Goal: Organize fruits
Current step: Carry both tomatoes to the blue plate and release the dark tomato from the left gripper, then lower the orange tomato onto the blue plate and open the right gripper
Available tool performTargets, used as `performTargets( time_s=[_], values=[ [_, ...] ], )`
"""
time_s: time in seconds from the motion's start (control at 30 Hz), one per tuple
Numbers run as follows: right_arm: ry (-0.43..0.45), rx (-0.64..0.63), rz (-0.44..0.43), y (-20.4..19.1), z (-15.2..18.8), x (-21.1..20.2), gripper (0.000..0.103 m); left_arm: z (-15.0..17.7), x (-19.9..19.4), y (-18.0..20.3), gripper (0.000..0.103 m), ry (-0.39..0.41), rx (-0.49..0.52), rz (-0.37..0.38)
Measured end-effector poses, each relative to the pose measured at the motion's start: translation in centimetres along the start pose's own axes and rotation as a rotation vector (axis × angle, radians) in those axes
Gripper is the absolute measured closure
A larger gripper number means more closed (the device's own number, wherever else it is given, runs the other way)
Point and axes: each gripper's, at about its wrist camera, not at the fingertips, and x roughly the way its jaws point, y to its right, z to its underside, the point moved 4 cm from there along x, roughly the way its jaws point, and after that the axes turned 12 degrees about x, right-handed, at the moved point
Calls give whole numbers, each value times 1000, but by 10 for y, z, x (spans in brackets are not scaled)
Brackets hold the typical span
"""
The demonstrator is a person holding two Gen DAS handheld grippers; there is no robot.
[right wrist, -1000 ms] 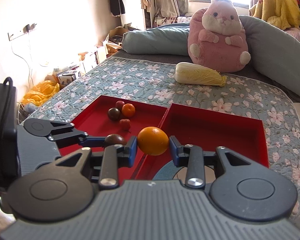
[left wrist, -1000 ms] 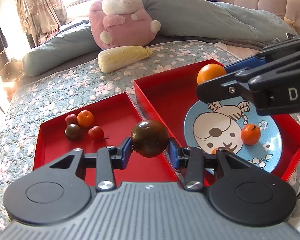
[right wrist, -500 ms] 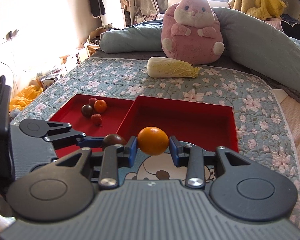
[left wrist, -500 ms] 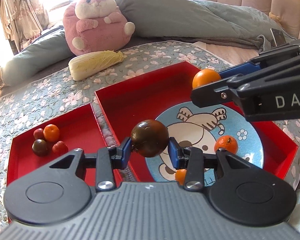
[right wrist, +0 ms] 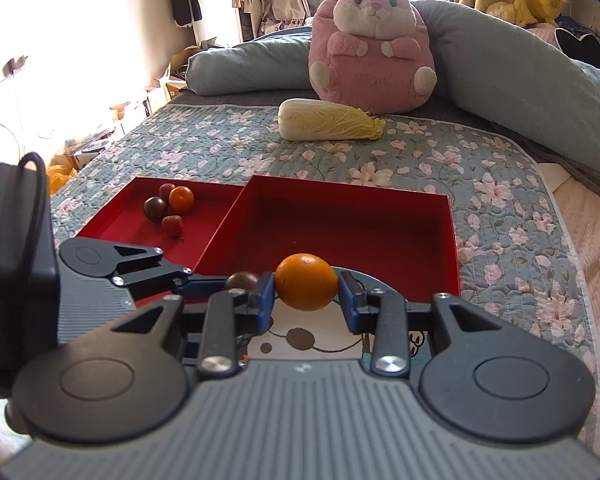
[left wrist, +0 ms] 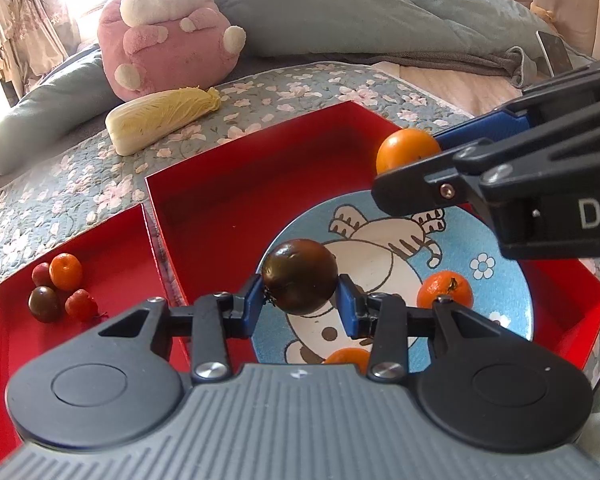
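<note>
My left gripper (left wrist: 300,304) is shut on a dark brown tomato (left wrist: 299,276), held above the blue cartoon plate (left wrist: 496,292) in the right red tray (left wrist: 236,184). My right gripper (right wrist: 306,294) is shut on an orange fruit (right wrist: 306,286) over the same plate (right wrist: 364,280); from the left wrist view that orange fruit (left wrist: 406,152) hangs at the plate's far right. One small orange (left wrist: 444,290) lies on the plate, and another (left wrist: 346,358) shows at the plate's near edge, half hidden by my gripper. Several small fruits (left wrist: 60,288) sit in the left red tray (left wrist: 112,248).
A napa cabbage (left wrist: 160,114) and a pink plush toy (left wrist: 168,32) lie beyond the trays on the flowered quilt (right wrist: 220,144). Grey-blue pillows (left wrist: 360,12) line the back. The bed's right edge runs beside the right tray (right wrist: 452,240).
Both grippers have carried their fruits rightward from over the left tray's border to above the blue plate. The left tray's fruits have slid toward the left of both views.
</note>
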Motion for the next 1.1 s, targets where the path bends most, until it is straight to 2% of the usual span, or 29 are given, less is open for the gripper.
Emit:
performTargets(
  time_s=[0.43,0.8,0.83,0.87,0.93,1.1],
  values=[
    [-26,8,15,16,6,4,65,-10,24,13,58,-20,17,19],
    [-35,10,18,20,7,5,65,-11,27,21,56,-21,41,23],
    [-37,9,19,20,8,6,65,-11,26,21,54,-21,40,26],
    [-38,8,19,20,8,6,65,-10,25,20,45,-21,36,29],
    [-41,7,18,20,9,7,65,-10,22,21,38,-10,44,17],
    [-45,4,21,19,9,8,65,-10,16,20,38,7,54,21]
  ],
)
